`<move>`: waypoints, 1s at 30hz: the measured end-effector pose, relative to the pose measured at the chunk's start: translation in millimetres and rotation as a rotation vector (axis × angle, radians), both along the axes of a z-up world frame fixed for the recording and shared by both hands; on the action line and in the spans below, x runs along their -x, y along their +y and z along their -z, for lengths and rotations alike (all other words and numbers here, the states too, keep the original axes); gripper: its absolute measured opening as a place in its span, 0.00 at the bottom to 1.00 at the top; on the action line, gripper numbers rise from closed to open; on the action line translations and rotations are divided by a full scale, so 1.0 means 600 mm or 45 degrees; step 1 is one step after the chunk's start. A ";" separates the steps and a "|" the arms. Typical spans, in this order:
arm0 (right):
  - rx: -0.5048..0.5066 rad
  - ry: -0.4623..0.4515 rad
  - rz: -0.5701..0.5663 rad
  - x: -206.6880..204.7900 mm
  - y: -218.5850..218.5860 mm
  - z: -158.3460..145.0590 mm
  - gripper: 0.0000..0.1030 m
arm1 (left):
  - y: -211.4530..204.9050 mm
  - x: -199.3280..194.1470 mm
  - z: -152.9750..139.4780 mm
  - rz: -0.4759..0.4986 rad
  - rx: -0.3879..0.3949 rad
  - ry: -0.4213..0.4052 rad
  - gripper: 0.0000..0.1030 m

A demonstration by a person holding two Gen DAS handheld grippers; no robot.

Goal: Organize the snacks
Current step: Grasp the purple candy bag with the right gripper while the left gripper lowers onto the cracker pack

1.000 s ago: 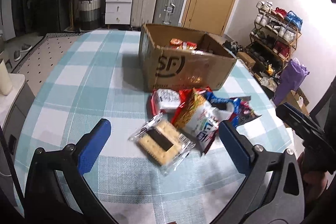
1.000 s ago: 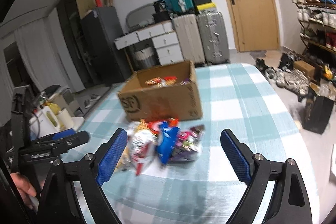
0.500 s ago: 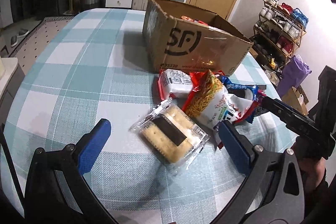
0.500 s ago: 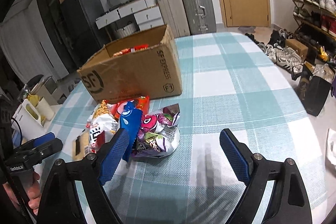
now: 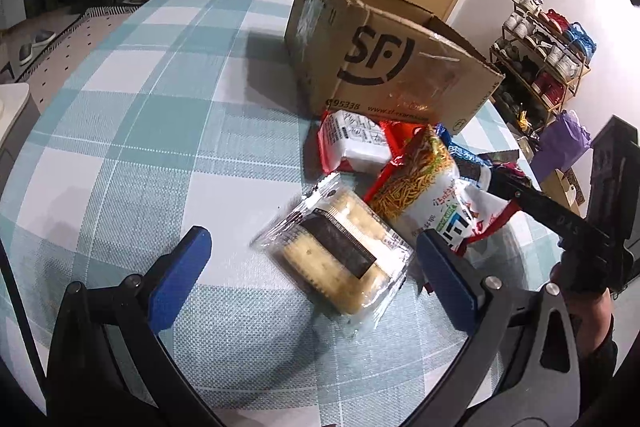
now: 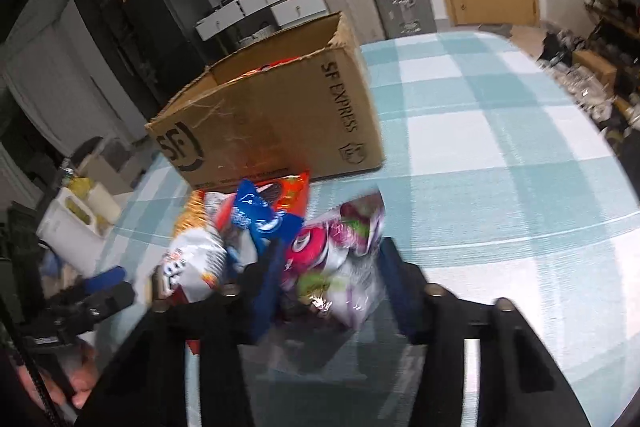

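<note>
Standing open-topped on the far part of the checked tablecloth (image 5: 132, 131), a cardboard box (image 5: 384, 67) marked SF, with only a sliver of red and orange packets (image 6: 276, 65) showing over its rim in the right wrist view; rest of the contents hidden. Heaped just in front of the box's near wall, the loose snacks: a red-and-white packet (image 5: 354, 143) touching the box, a noodle-print bag (image 5: 424, 187) leaning over it, a clear-wrapped cracker pack (image 5: 336, 255) nearest and to the left of the heap, a blue bag (image 6: 256, 219) and a pink-and-purple bag (image 6: 340, 259) on the right side. Left gripper (image 5: 312, 267) spread wide, blue pads either side of the cracker pack, holding nothing, right pad near the wrapper's edge. Right gripper (image 6: 328, 283) narrowed around the pink-and-purple bag, both pads against its sides; motion blur, so firmness of the grip hard to judge. Compared with half a second ago: right jaws gone from wide open above the cloth to closed in on that bag; left gripper nearer the cracker pack and lower, box now looming larger, its inside out of the left view.
</note>
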State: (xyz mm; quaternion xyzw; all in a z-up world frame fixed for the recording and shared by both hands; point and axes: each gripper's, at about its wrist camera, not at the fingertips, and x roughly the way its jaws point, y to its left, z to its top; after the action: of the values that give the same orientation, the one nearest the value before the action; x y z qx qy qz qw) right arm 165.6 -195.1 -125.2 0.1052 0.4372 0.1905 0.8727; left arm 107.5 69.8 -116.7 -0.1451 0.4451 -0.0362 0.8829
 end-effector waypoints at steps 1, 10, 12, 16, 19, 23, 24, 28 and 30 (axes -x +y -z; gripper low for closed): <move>-0.020 0.009 -0.010 0.001 -0.002 0.001 0.34 | 0.001 -0.001 0.002 -0.001 0.006 0.003 0.99; -0.099 -0.006 0.024 0.029 -0.028 -0.004 0.31 | -0.003 0.010 -0.006 0.002 0.011 -0.011 0.99; -0.092 -0.022 0.026 0.035 -0.027 -0.009 0.31 | -0.006 0.015 -0.011 0.004 0.007 -0.018 0.99; -0.096 -0.040 0.032 0.042 -0.029 -0.018 0.31 | -0.007 0.020 -0.017 0.004 -0.006 -0.021 0.99; -0.098 -0.057 0.040 0.047 -0.032 -0.025 0.31 | -0.004 0.022 -0.019 0.000 -0.019 -0.015 0.99; -0.094 -0.080 0.059 0.056 -0.040 -0.037 0.31 | -0.001 0.024 -0.019 0.009 -0.023 -0.002 0.99; -0.094 -0.082 0.061 0.058 -0.042 -0.039 0.31 | 0.000 0.026 -0.018 0.009 -0.025 0.002 0.99; -0.097 -0.105 0.061 0.072 -0.049 -0.049 0.31 | -0.010 0.020 -0.014 0.061 -0.070 0.025 0.99; -0.099 -0.111 0.059 0.075 -0.052 -0.053 0.31 | -0.017 0.015 -0.017 0.089 -0.101 0.023 0.99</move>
State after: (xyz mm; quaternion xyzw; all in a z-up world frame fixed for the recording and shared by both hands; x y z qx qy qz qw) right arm 120.5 -226.2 -93.3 0.1407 0.3883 0.1913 0.8904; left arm 98.4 59.7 -106.8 -0.0946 0.4590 -0.0480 0.8821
